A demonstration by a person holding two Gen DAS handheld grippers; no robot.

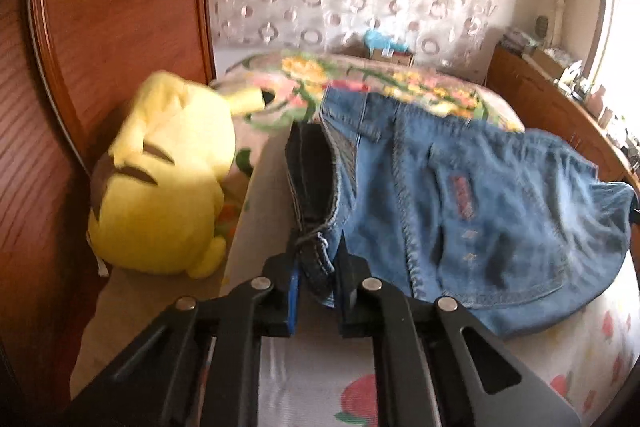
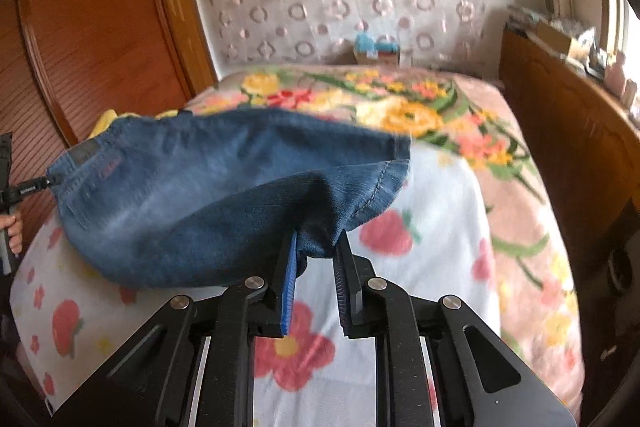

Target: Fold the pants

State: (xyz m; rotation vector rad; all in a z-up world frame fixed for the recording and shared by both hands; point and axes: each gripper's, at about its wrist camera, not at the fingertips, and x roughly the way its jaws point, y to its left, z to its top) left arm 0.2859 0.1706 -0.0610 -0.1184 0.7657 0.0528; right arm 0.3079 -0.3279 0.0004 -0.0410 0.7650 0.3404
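Blue denim pants (image 1: 460,195) with pale stitching and a faded seat are stretched over a strawberry-print sheet (image 2: 420,267) on the bed. The waistband is clamped by the left gripper (image 1: 318,267), and a bunched leg hem is pinched in the right gripper (image 2: 318,251), lifted a bit.

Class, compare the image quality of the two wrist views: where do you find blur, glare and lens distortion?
Left wrist view: yellow plush toy and jeans are motion-blurred, the window blows out white, the wooden panel bows from fisheye. Right wrist view: floral blanket is soft, dark corners vignette.
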